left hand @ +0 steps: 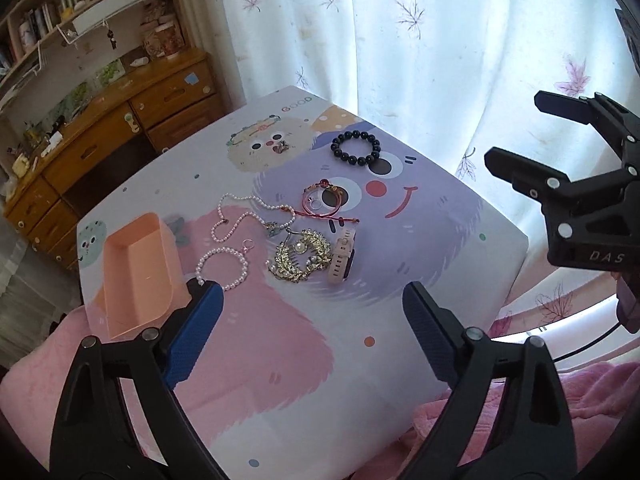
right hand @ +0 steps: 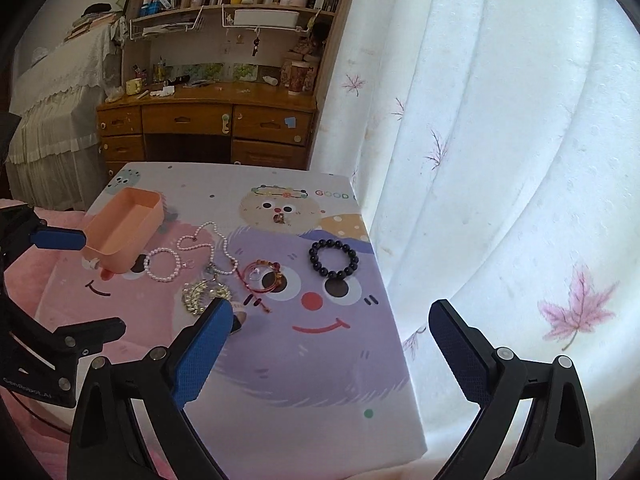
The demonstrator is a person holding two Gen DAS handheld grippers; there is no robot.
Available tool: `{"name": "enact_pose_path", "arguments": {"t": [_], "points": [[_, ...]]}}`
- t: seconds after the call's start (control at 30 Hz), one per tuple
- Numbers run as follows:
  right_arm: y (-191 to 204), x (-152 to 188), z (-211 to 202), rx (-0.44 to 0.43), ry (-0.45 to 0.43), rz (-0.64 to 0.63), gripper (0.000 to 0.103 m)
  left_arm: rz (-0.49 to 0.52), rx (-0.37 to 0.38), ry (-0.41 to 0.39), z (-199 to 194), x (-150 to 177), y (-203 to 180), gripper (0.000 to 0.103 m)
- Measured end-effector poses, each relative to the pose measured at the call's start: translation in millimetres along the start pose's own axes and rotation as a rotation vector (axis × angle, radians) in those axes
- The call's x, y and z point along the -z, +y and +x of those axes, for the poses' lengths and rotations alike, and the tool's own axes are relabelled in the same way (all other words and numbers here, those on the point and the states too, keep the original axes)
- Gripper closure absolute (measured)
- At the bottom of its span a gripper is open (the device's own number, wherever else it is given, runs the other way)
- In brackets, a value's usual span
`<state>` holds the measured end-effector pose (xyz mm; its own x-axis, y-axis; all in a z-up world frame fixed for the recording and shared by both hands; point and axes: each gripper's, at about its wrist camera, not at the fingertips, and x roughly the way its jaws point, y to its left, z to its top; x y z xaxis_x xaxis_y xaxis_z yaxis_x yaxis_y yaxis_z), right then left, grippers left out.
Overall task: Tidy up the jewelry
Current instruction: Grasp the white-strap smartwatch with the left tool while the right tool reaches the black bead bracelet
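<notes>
Each gripper, the left gripper (left hand: 312, 308) and the right gripper (right hand: 332, 328), has a black plastic frame with silver pivot screws. The fingers (left hand: 196, 332) carry blue textured pads. White lettering marks each body.

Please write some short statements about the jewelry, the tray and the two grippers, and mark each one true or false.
1. The pink tray holds the black bead bracelet. False: the tray is empty, and the bracelet lies on the table.
2. The left gripper is open and holds nothing. True.
3. The watch lies beside the gold brooch. True.
4. The right gripper is shut on the pearl necklace. False: it is open and empty; the necklace lies on the table.
</notes>
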<state>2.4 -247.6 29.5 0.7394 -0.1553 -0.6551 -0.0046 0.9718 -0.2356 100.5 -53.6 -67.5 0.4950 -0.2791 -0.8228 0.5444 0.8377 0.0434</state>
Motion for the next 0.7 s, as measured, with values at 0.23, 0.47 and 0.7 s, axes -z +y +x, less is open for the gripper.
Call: {"name": "enact_pose_path", "arguments": {"t": [0.23,0.47,0.7], "points": [[-10.1,-19.0,100.0,-0.068,0.057,-0.082,0.027,0.059,-0.069,0.093,76.8,-34.1,-16.1,0.016],[-10.2,-1.8,215.8,-0.134,0.058,-0.192,0.045,0.166,-0.121,0.176,152.8,-42.5,-41.9,0.034],[6.0,23.2,300.6,-0.201,0.042,-0.380,0.062,0.218,-0.153,0.224,197.7,-40.5,-50.7,0.045]]}}
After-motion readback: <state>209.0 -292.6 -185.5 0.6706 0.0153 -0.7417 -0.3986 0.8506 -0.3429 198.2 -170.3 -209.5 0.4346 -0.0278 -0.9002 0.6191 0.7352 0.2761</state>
